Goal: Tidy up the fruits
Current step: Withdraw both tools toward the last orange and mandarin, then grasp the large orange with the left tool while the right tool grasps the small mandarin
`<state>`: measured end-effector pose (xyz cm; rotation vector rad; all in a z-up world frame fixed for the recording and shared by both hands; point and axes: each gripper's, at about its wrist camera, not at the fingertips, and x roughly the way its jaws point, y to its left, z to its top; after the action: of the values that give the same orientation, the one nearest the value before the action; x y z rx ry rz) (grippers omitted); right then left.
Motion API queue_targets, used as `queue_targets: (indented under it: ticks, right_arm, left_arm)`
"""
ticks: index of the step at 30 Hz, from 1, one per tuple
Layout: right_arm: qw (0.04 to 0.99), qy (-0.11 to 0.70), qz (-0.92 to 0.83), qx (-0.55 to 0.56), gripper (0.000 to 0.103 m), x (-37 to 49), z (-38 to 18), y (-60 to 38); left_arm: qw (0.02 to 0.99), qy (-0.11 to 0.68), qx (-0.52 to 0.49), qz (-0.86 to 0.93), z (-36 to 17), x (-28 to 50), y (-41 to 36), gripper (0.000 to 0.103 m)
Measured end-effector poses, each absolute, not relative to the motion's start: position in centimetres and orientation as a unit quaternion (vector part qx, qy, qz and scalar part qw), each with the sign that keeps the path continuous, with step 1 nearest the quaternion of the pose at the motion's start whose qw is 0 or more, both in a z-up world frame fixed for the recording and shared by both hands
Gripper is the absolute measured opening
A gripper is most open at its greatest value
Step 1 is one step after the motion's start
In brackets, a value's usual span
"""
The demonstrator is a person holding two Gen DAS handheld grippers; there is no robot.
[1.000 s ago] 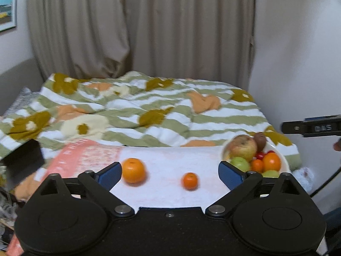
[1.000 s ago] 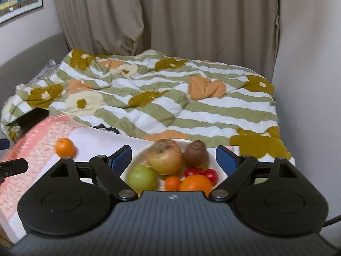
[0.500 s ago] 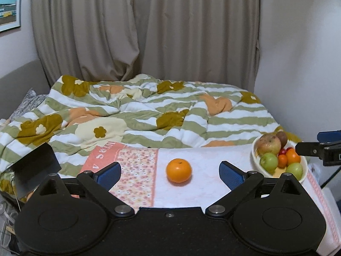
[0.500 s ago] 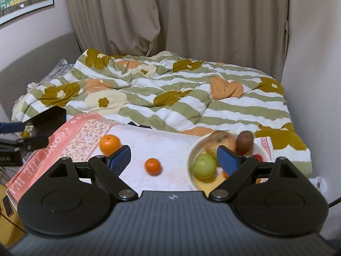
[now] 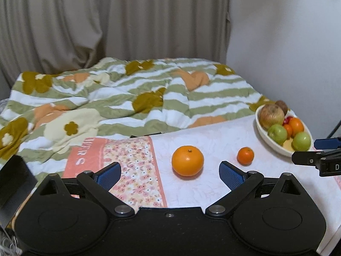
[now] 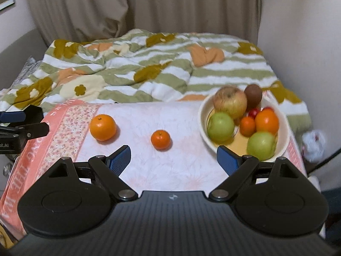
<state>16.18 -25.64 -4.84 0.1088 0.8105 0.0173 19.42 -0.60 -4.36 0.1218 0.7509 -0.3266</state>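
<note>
A large orange and a small mandarin lie on the pale tablecloth. A white bowl at the right holds several fruits: apples, oranges, a kiwi, red ones. My left gripper is open and empty, just short of the large orange. My right gripper is open and empty, just short of the mandarin, its right finger beside the bowl. Each gripper's tip shows at the edge of the other's view.
Behind the table lies a bed with a striped floral quilt, then curtains. A wall stands close on the right. A dark object sits at the left edge. A white crumpled bag lies right of the table.
Both views have dropped and drawn nearer the table. The left gripper has swung so the orange sits between its fingers' line; the right has swung left toward the mandarin.
</note>
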Motion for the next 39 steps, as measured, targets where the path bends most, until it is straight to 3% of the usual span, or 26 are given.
queue_targets:
  ticks: [12,20,21,25,30,39]
  right_arm:
    - [0.903,0.428,0.013,0.046,0.101,21.3,-9.9,-23.9]
    - [0.893,0.447,0.034,0.049,0.099,23.4,-12.1,-23.7]
    - [0.892,0.448,0.036,0.048,0.098,23.7,-12.3,-23.6]
    - [0.889,0.454,0.045,0.036,0.089,24.5,-12.8,-23.6]
    - [0.885,0.461,0.057,0.033,0.079,25.3,-13.3,-23.5]
    - [0.885,0.461,0.065,0.025,0.069,26.3,-13.7,-23.3]
  left_arm:
    - [0.884,0.423,0.019,-0.198,-9.6,26.2,-2.8,0.099]
    - [0.872,0.447,0.018,-0.199,-11.8,28.2,-4.5,0.090]
    - [0.871,0.449,0.018,-0.198,-12.0,28.4,-4.7,0.089]
    - [0.866,0.459,0.024,-0.197,-12.7,28.8,-5.3,0.066]
    - [0.866,0.461,0.033,-0.193,-12.8,28.7,-5.2,0.065]
    - [0.870,0.462,0.039,-0.167,-12.5,27.5,-3.6,0.065]
